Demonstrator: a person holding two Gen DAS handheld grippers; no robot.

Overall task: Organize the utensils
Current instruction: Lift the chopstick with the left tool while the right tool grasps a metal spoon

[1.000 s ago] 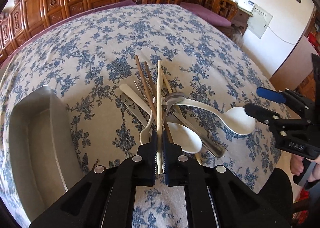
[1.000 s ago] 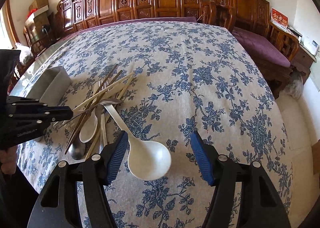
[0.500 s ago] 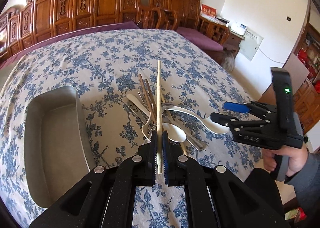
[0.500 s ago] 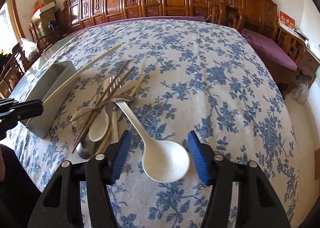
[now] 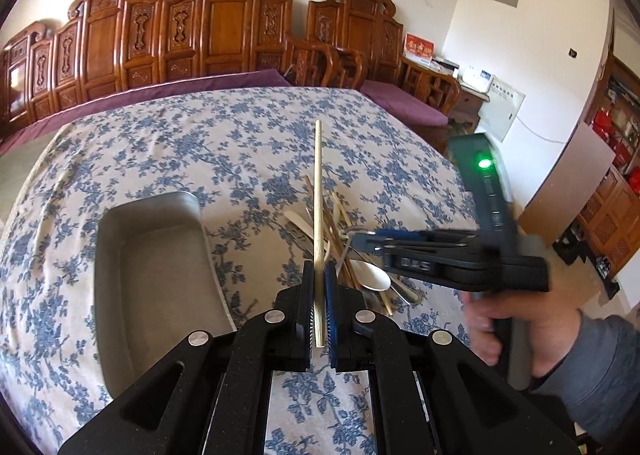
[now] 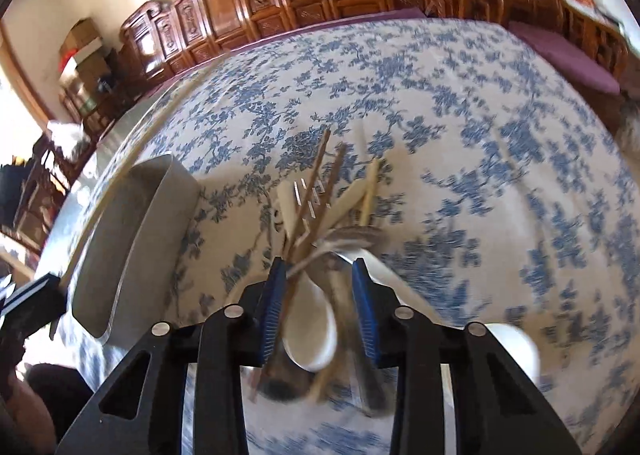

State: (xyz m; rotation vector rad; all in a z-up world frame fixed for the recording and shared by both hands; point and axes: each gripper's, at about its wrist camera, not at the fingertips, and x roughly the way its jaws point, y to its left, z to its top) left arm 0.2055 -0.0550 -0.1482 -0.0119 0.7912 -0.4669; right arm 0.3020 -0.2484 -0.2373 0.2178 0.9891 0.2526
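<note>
so my left gripper (image 5: 319,297) pinches a pale chopstick (image 5: 318,191), its long axis running straight up the frame, with the metal tray (image 5: 152,215) just lower left of it. my right gripper (image 6: 320,295) is closing over the utensil pile (image 6: 320,211), a white spoon (image 6: 310,331) between its jaws, grip unclear.

Both tools were black plastic frames with silver round screws and ribbed blue pads. The left tool (image 5: 319,307) showed four screws. The right tool (image 5: 360,241) bore pale lettering on its side and a green light on its upright handle. The right hand (image 5: 520,331) wore a grey sleeve (image 5: 596,379).
</note>
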